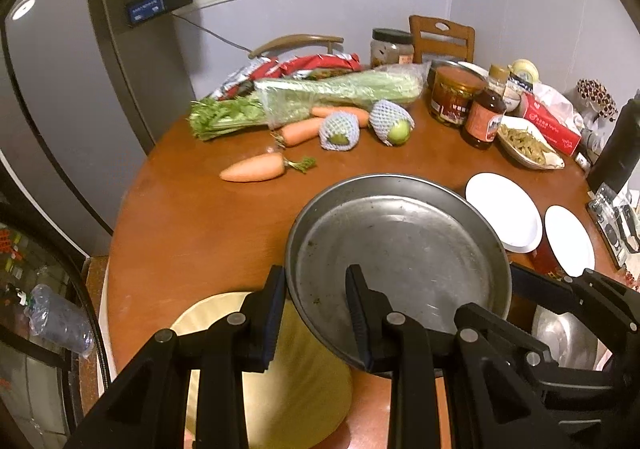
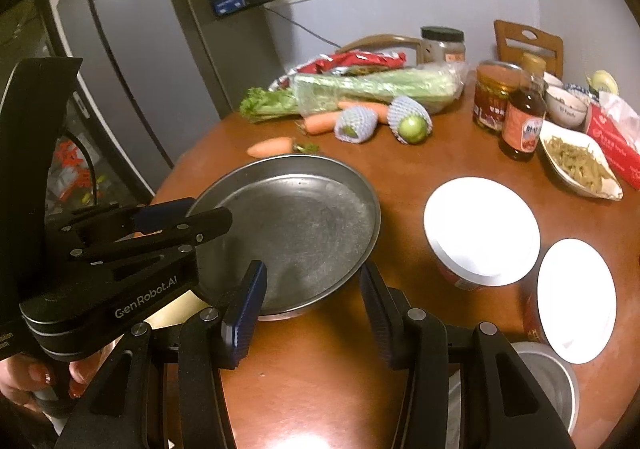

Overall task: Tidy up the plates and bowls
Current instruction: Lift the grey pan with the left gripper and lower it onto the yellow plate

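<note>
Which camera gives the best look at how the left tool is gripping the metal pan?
The left wrist view: the left tool straddles the rim of the metal pan, one finger inside, one outside. The right wrist view shows the same grip from the side, at the pan's left edge, with the rim contact partly hidden by the fingers.

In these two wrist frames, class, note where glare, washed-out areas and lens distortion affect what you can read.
Left wrist view: fisheye bends the fridge edge, black vignette fills the corners, and the white plates blow out featureless. Right wrist view: soft sheen on the metal plate, overexposed white plates, legible gripper lettering, dim warm light.
</note>
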The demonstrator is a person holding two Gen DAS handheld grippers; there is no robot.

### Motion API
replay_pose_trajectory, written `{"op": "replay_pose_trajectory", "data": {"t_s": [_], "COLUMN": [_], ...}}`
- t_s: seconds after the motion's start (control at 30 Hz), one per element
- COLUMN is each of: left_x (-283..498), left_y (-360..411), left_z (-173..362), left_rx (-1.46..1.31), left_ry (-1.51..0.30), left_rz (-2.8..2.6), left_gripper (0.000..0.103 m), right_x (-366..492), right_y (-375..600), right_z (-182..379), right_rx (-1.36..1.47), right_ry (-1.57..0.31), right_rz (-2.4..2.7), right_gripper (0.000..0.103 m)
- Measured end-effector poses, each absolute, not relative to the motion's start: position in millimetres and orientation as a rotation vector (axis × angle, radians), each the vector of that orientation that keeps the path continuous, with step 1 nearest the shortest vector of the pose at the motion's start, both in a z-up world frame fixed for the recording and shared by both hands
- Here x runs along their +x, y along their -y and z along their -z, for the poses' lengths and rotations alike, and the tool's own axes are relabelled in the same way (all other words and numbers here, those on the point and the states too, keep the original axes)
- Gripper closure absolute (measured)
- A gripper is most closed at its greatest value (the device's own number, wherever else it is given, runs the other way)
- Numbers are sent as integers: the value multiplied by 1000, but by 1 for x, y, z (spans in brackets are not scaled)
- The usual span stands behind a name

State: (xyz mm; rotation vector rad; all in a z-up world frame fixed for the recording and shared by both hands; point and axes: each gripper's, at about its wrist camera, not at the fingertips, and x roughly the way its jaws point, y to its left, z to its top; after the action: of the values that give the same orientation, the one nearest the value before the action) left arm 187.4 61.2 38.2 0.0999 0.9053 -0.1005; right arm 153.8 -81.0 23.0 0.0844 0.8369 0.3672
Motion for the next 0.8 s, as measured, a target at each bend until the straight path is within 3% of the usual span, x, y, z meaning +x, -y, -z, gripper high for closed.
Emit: {"op": "replay_pose_trajectory", "data": {"t_s": [0.8], "left_x": [129], "left_y": [-143], "left_z": [-65], "left_rx": [57], "left_ry": [-828], "left_rz": [-32], "left_gripper": [72], "right_x": [112], "right_y": [0], "right_z": [-62], "right_rx": [-30], "right_ry": [-724], "right_rz": [-519], "right_gripper": [53]}}
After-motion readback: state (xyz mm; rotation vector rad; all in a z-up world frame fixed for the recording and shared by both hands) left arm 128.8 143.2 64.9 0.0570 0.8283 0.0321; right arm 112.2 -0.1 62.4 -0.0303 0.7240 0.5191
